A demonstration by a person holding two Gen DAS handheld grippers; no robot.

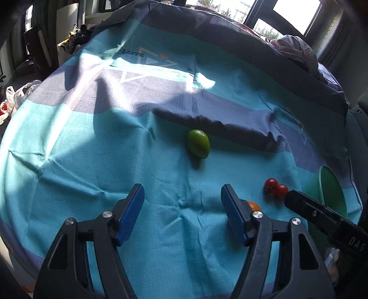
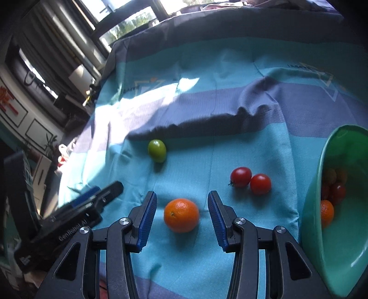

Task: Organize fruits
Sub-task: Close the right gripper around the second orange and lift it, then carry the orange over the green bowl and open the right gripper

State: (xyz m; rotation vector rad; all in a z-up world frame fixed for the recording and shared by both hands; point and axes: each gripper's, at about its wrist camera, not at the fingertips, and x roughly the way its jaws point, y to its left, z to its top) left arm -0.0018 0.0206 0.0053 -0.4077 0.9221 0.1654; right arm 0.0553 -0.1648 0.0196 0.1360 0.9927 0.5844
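Fruits in the green bowl (image 2: 340,241), right of the released right gripper (image 2: 182,215) jaws, are shadowed and indistinct; the left gripper (image 1: 182,212), also released, reads "GenRobot AI"

**Hard window light, deep shadows**

Daylight pours in from the windows (image 1: 296,13) at the far side, blown out white. A glaring sunlit patch (image 1: 202,82) cuts across the cloth (image 2: 230,147), with a dark shadow band (image 2: 207,126) below it. Fisheye bending curves the edges, corners go black, and the left claw (image 2: 101,195) looks blurred in the right view.
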